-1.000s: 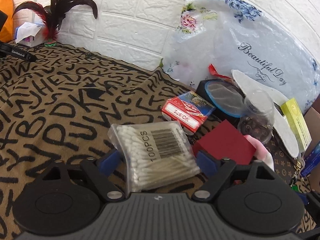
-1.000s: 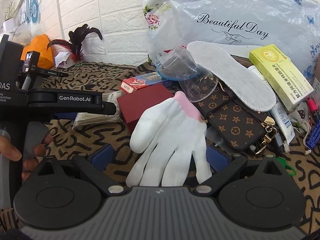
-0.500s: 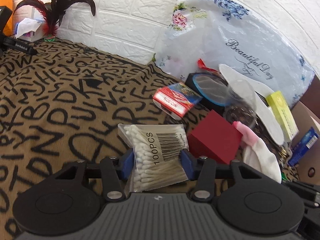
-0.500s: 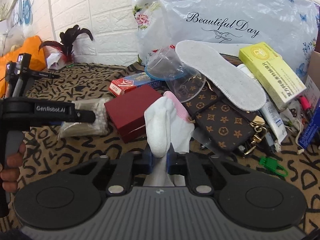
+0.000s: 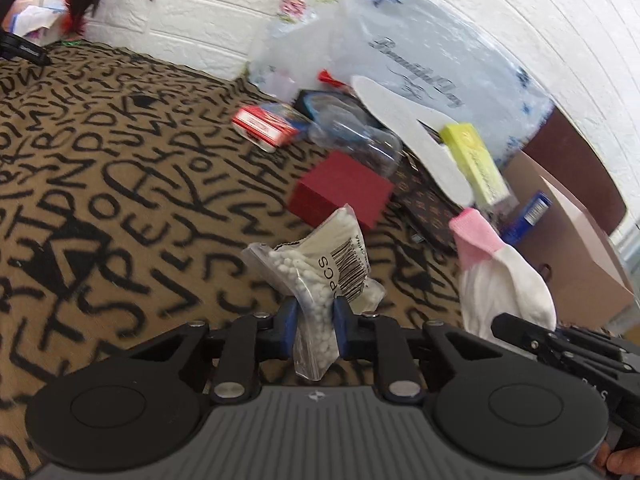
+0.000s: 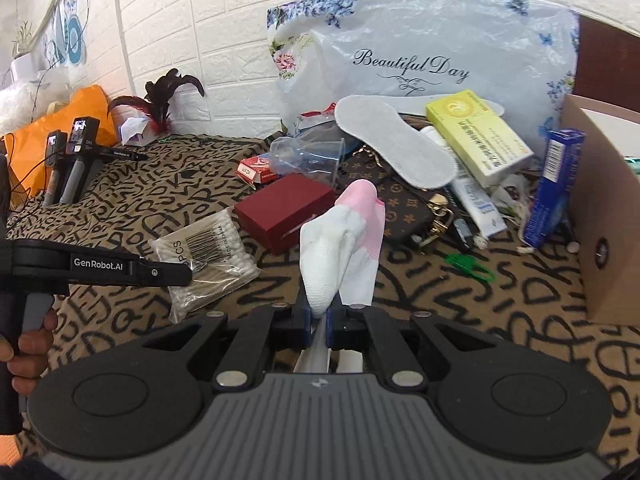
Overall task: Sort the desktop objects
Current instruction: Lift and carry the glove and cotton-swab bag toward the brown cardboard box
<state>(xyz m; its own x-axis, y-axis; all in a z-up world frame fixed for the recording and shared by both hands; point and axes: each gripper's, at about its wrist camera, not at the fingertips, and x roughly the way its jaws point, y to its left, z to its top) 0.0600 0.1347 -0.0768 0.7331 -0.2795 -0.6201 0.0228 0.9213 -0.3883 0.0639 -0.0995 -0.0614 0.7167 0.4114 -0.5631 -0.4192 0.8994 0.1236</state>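
Observation:
My left gripper (image 5: 315,320) is shut on a clear bag of cotton swabs (image 5: 320,264) and holds it lifted above the letter-print cloth; the bag also shows in the right wrist view (image 6: 208,256). My right gripper (image 6: 318,326) is shut on a white glove with a pink cuff (image 6: 340,248), lifted off the cloth; the glove hangs at the right of the left wrist view (image 5: 500,268). A red box (image 6: 284,210) lies just beyond both.
A pile lies against a floral plastic bag (image 6: 420,60): a red card pack (image 6: 256,170), a clear cup (image 6: 308,154), an insole (image 6: 392,144), a yellow box (image 6: 476,136), a brown wallet (image 6: 408,212). A cardboard box (image 6: 608,208) stands right.
Both grippers closed, the left on the swab bag and the right on the glove, then lifted them off the cloth and drew back from the pile.

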